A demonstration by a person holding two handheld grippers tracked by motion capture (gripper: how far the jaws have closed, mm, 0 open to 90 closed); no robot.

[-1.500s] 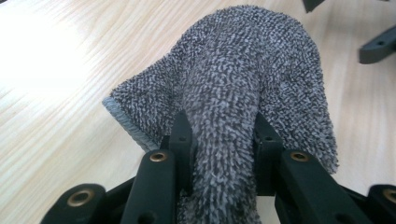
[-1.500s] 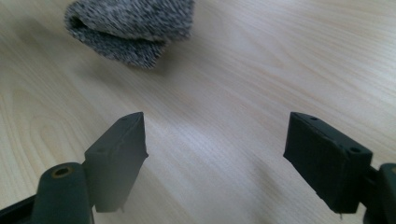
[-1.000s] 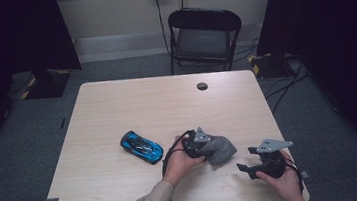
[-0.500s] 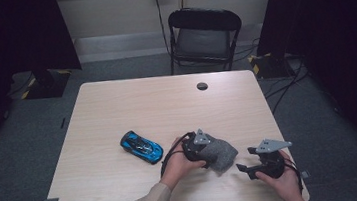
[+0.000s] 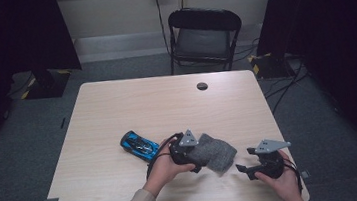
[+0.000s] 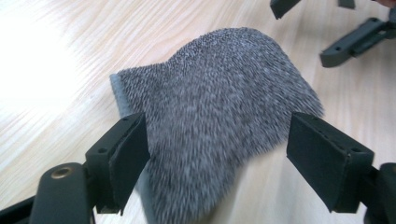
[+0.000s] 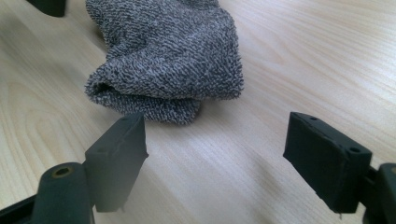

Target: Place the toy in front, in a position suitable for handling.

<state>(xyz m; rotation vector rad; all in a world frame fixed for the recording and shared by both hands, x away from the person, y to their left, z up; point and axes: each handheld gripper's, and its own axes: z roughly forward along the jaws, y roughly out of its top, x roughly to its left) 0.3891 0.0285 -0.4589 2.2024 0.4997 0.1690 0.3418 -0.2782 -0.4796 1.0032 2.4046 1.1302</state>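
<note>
I have just been opening my left gripper point(image 6: 217, 154), so the grey knitted cloth point(image 6: 219, 116) lies loose between its spread jaws, folded on the table point(image 5: 117, 112), while my right gripper point(image 7: 215, 161) waits wide open just short of its edge, ready to pinch.

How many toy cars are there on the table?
1. The blue toy car lies on the table, left of the grey cloth and beside the hand holding the left tongs. None seems hidden.
</note>
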